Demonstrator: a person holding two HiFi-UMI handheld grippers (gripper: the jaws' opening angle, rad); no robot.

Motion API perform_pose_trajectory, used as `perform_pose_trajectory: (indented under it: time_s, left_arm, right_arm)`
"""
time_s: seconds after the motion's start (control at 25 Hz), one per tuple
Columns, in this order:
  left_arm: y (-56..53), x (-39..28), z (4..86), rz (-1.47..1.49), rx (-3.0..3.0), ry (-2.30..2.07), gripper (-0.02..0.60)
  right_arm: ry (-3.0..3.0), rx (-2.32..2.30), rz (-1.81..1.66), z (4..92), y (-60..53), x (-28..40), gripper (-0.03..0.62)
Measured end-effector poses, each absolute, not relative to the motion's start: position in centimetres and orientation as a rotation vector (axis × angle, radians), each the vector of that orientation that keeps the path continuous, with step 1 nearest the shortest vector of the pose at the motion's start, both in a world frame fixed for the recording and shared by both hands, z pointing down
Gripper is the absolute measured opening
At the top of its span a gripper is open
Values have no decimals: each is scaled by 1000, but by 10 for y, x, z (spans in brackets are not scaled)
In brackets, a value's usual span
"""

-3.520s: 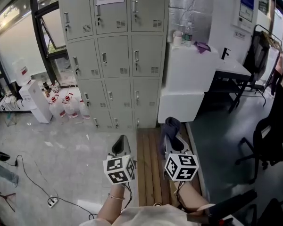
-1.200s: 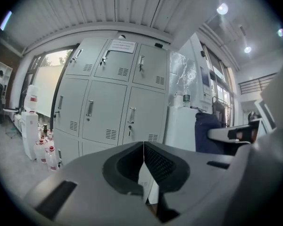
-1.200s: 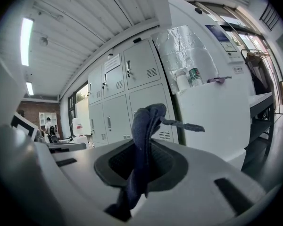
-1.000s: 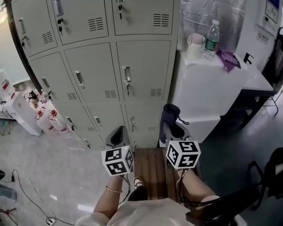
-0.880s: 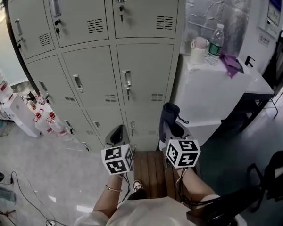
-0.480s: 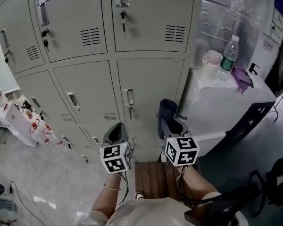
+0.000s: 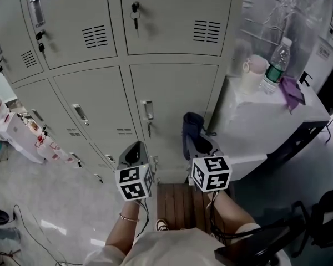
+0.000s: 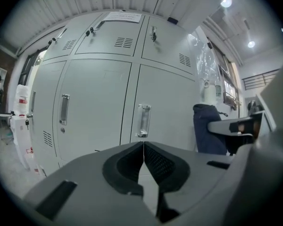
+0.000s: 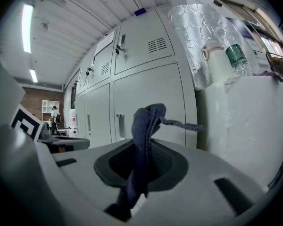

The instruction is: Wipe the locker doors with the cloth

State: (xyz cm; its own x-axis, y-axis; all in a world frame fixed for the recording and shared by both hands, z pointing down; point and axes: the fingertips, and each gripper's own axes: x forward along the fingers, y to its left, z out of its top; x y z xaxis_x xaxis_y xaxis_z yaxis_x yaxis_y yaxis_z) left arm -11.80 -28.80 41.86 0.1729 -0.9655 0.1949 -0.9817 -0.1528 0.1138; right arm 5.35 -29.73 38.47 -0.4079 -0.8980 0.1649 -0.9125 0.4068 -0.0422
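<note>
Leftmost, the left gripper [image 7: 134, 152] hangs with its jaws pressed together on nothing, pointing at the locker doors [image 7: 175, 93] but apart from them. Just right of it, the middle-row door's metal handle [image 7: 147, 111] stands upright. Further right, the right gripper [image 7: 195, 144] is clamped on the dark blue cloth [image 7: 191, 125], which sticks up past the jaw tips as a fold, its long axis running along the jaws toward the door. The cloth looks near the door yet not touching it, so the door lies straight ahead and the right hand is the one to push forward. Rightmost, a white cabinet [image 7: 266, 118] carries a cup [image 7: 255, 68] and a bottle [image 7: 275, 64].
</note>
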Motion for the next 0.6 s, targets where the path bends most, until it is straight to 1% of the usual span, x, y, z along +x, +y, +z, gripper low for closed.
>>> perform_pose_trajectory:
  time_s: [0.24, 0.6]
  left_arm:
    - [-288, -110, 417, 117, 2234, -1895, 9]
    - [-300, -96, 399, 139, 2305, -1886, 9]
  right_arm:
    - [-2539, 1505, 112, 380, -299, 54, 44]
    - [-2404, 1340, -266, 347, -309, 53, 44]
